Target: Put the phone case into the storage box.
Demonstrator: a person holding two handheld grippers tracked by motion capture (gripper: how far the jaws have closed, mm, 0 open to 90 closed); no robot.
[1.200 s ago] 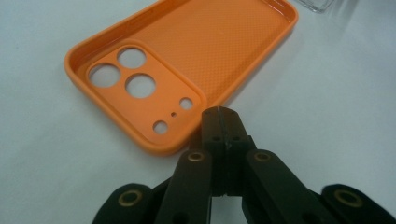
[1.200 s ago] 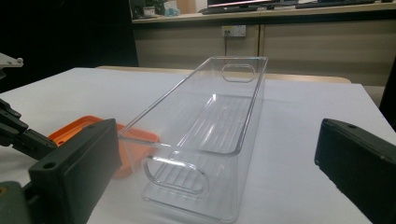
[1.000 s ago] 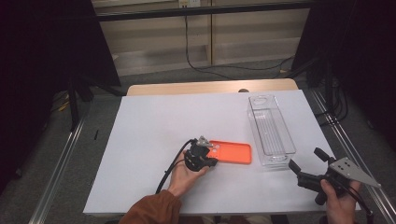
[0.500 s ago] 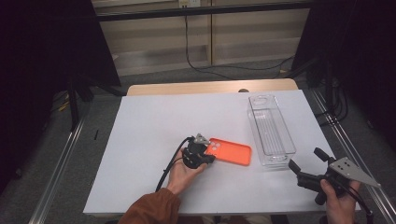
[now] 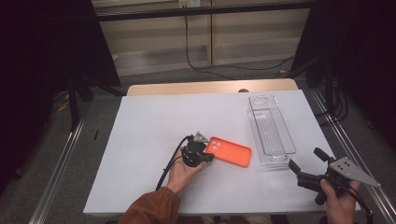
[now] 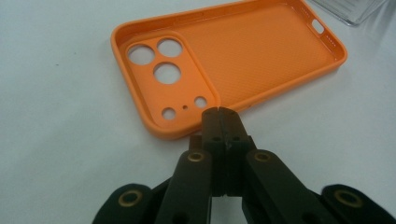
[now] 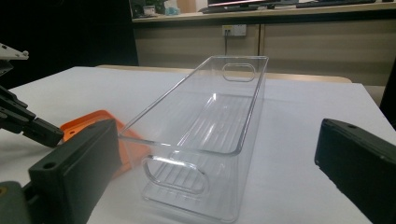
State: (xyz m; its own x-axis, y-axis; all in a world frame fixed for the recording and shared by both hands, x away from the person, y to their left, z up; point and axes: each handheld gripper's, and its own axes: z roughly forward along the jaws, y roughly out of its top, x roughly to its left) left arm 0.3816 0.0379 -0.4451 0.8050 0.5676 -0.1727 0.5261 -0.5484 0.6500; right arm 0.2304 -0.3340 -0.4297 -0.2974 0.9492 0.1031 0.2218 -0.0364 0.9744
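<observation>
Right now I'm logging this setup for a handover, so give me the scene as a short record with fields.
surface: white table top
phone case: orange, lying open side up, camera cut-outs toward the left tongs
bin: clear plastic bin, empty, beside the case's far end
left tongs: shut, tips at the case's rim near the camera cut-outs; whether they pinch it can't be told
right tongs: open, facing the bin's near end, holding nothing
</observation>
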